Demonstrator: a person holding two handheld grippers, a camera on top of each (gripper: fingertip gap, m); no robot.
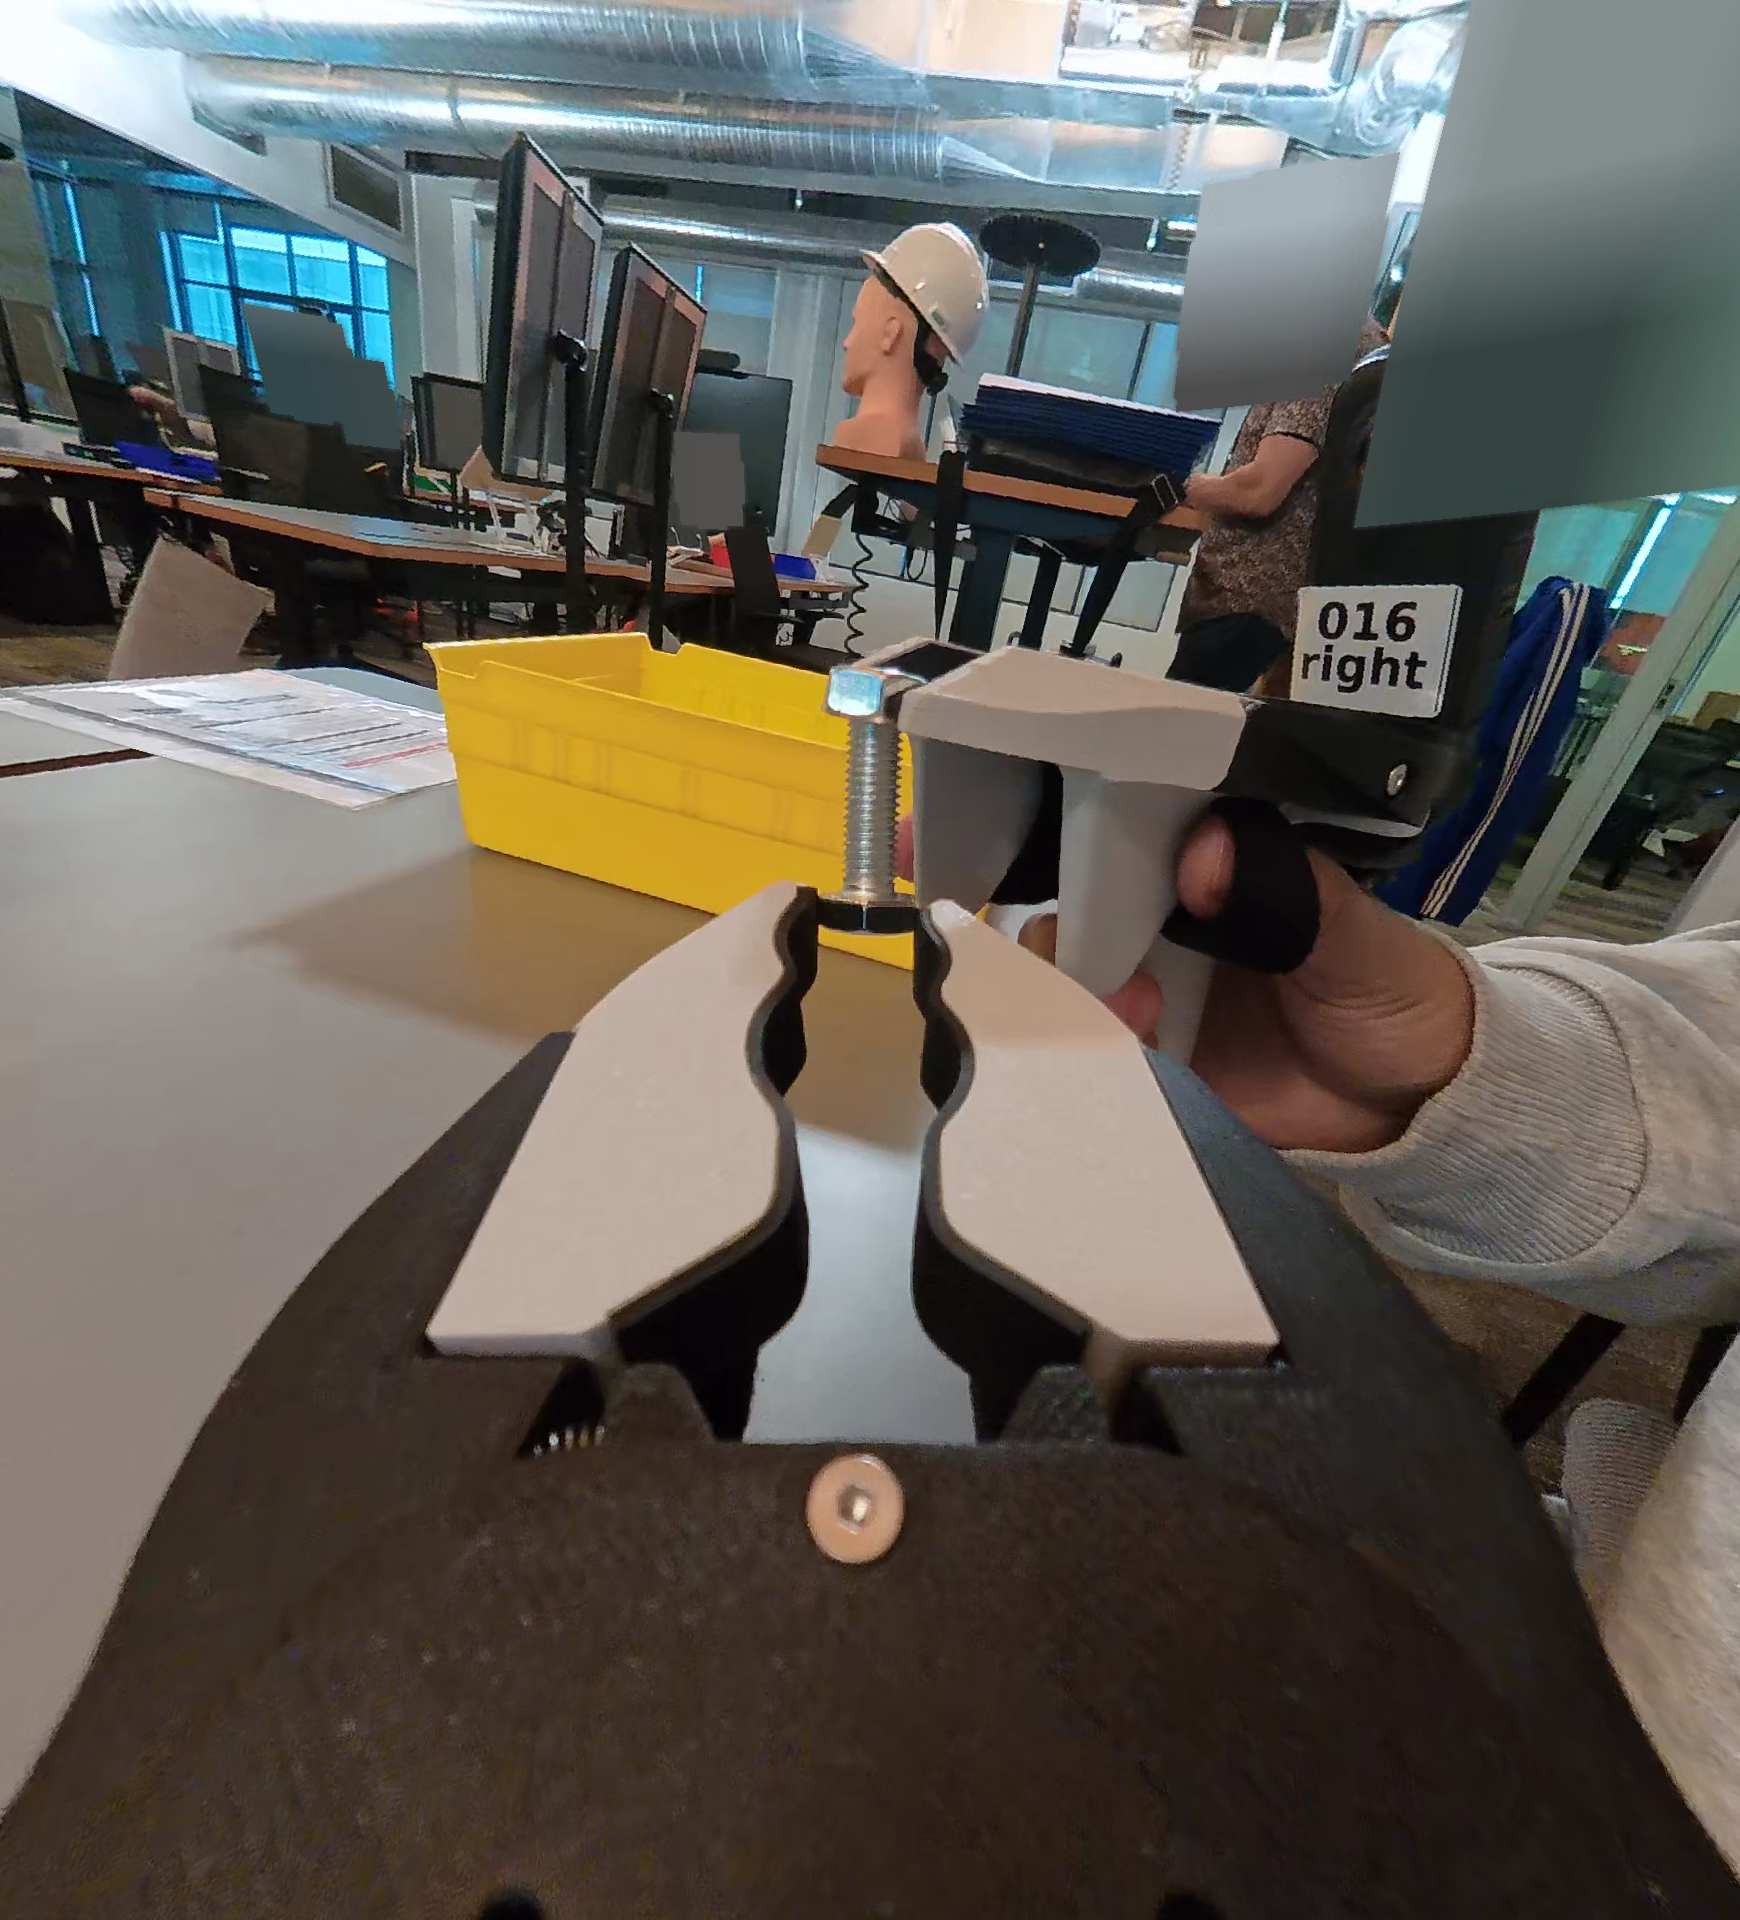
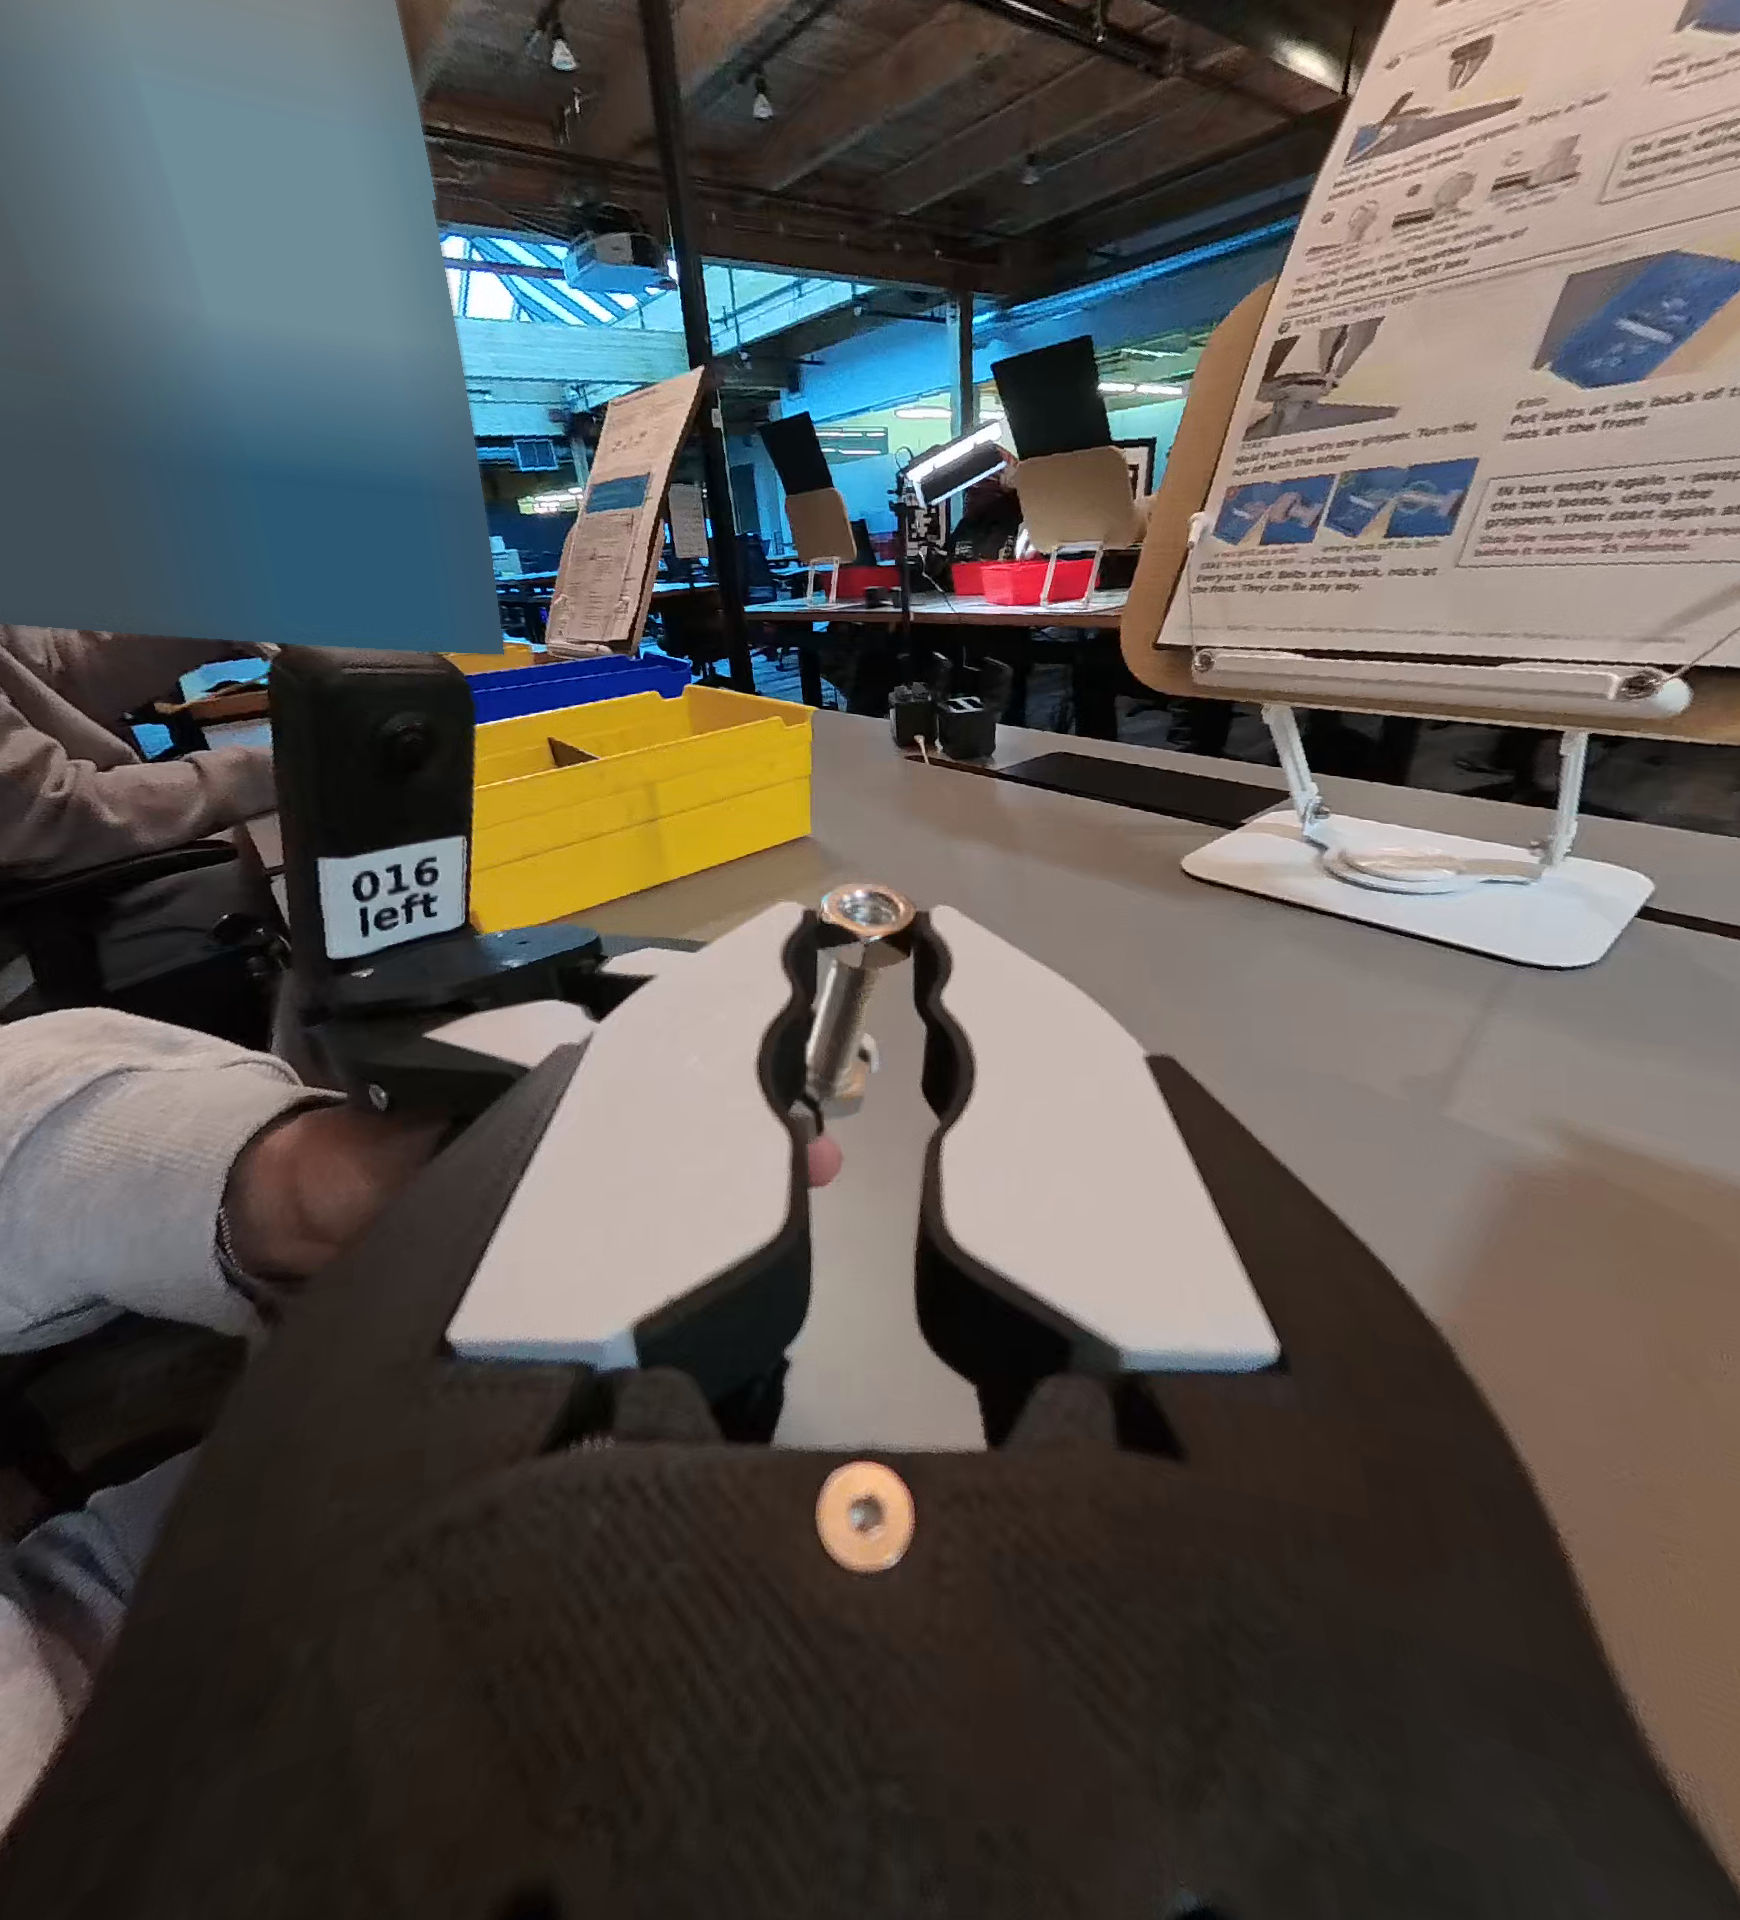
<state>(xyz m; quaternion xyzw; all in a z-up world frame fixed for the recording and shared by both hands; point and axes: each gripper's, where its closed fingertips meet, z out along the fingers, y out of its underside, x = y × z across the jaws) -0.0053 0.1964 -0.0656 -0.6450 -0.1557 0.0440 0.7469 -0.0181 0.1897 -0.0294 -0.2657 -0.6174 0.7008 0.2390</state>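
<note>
The left tongs (image 1: 868, 916) grip a nut threaded on a steel bolt (image 1: 873, 800), held upright above the table (image 1: 170, 987). The right tongs (image 2: 864, 940) clamp the bolt's head. It looks rigid, smooth and slippery; the hex flats offer the surest hold.

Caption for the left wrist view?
Left gripper and right gripper clamp opposite ends of an upright bolt before a yellow bin.

Grey table (image 2: 1261, 1039) bears yellow bin (image 2: 637, 790), white stand (image 2: 1417, 873), laminated sheet (image 1: 222, 727)
</note>
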